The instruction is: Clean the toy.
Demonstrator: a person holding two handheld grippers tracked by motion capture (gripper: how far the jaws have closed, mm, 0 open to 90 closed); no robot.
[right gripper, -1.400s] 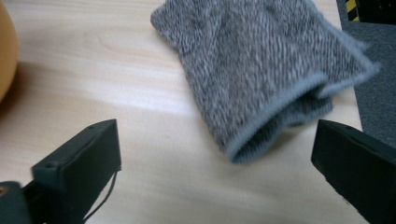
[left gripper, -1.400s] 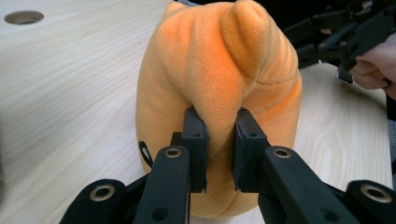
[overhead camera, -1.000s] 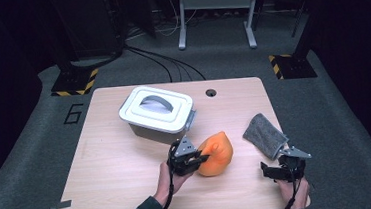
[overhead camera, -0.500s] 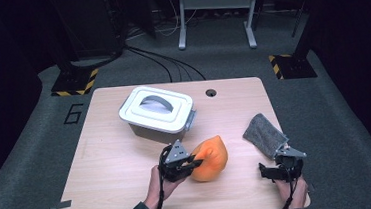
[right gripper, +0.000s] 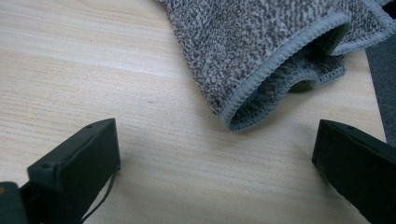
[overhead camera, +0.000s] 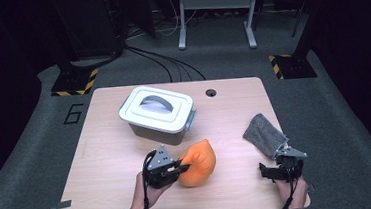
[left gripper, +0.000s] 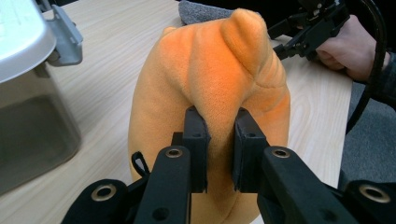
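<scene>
Left gripper (left gripper: 219, 149) is clamped on a fold of the orange plush (overhead camera: 196, 163), low center of frame — pinched to drag it. Right gripper (right gripper: 215, 172) sits wide open, empty, before the grey cloth (right gripper: 261, 56).

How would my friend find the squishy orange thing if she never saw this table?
Start at the wooden table, with its lidded grey plastic box. Just in front sits the soft orange plush toy, pinched by the left gripper. It's the only bright, rounded thing; the grey towel lies flat.

A large "6" (overhead camera: 73, 114) — marked on the grey floor (overhead camera: 37, 161) left of the table.
</scene>
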